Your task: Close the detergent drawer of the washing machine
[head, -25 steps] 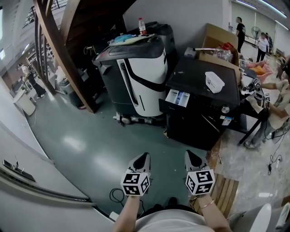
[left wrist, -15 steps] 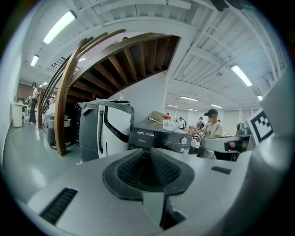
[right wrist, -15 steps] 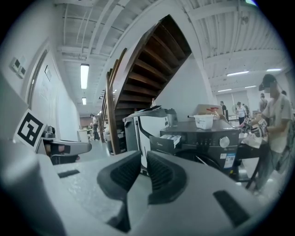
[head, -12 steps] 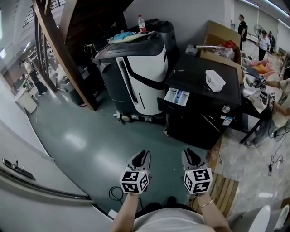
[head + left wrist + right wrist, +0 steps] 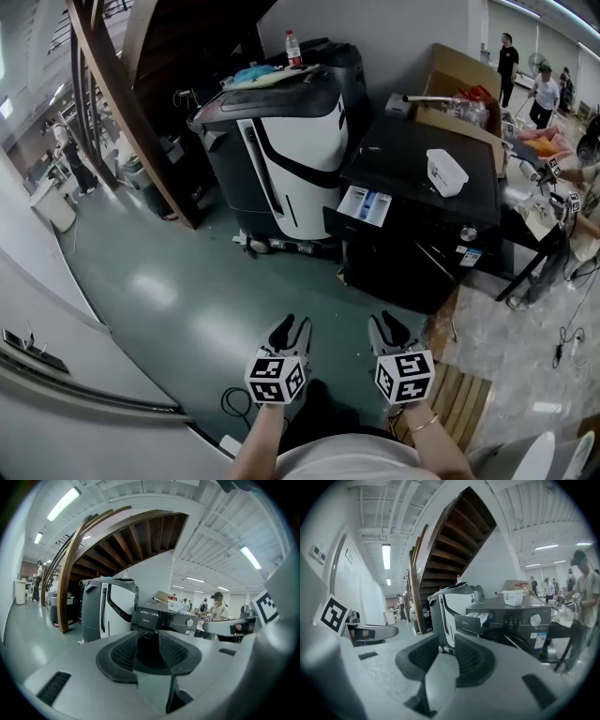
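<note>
The black washing machine (image 5: 422, 187) stands ahead and to the right, and its detergent drawer (image 5: 366, 204) sticks out open at the upper left of its front. The right gripper view shows the drawer (image 5: 476, 617) pulled out too. Both grippers hover low over the green floor, well short of the machine. My left gripper (image 5: 289, 330) has just been opening; its jaws stand apart with nothing between them (image 5: 147, 637). Beside it, my right gripper (image 5: 389, 328) is open and empty as well (image 5: 446, 641).
A black-and-white appliance (image 5: 281, 141) stands just left of the washing machine. A white container (image 5: 446, 171) lies on the machine's top, a cardboard box (image 5: 459, 84) behind it. A wooden staircase (image 5: 141, 94) rises at left. A wooden pallet (image 5: 459, 394) lies at right, people beyond.
The left gripper's jaws have parted from shut to open. Both grippers have drifted slightly forward and down, side by side.
</note>
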The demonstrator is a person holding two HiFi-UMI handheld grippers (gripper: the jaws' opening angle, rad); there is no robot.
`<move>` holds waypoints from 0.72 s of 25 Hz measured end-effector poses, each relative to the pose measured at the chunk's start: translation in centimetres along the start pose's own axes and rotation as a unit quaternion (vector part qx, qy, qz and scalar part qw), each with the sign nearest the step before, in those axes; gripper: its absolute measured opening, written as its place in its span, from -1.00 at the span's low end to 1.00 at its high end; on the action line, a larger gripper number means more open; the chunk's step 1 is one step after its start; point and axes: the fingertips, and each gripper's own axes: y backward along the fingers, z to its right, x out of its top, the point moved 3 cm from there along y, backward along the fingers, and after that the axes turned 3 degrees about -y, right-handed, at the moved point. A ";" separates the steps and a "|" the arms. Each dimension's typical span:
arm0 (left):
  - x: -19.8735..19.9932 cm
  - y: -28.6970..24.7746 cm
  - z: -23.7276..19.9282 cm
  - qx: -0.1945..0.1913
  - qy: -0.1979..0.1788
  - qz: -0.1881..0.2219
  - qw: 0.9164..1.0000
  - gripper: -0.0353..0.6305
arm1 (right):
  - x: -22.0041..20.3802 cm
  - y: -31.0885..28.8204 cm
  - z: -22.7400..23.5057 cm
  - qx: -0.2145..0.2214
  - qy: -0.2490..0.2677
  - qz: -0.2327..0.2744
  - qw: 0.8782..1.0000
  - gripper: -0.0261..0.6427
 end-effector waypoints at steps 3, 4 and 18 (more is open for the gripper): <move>0.0 -1.3 -0.5 -0.003 0.003 -0.005 1.000 -0.49 | 0.3 -1.1 0.8 -0.007 -0.003 -0.003 1.000 -0.66; 0.0 -1.9 -0.6 -0.004 0.004 -0.007 1.000 -0.48 | 0.3 -1.6 1.1 -0.009 -0.004 -0.005 1.000 -0.66; 3.2 -13.7 -7.3 -0.050 0.001 -0.016 0.999 -0.39 | 2.8 -12.3 4.7 -0.087 -0.019 -0.017 0.996 -0.66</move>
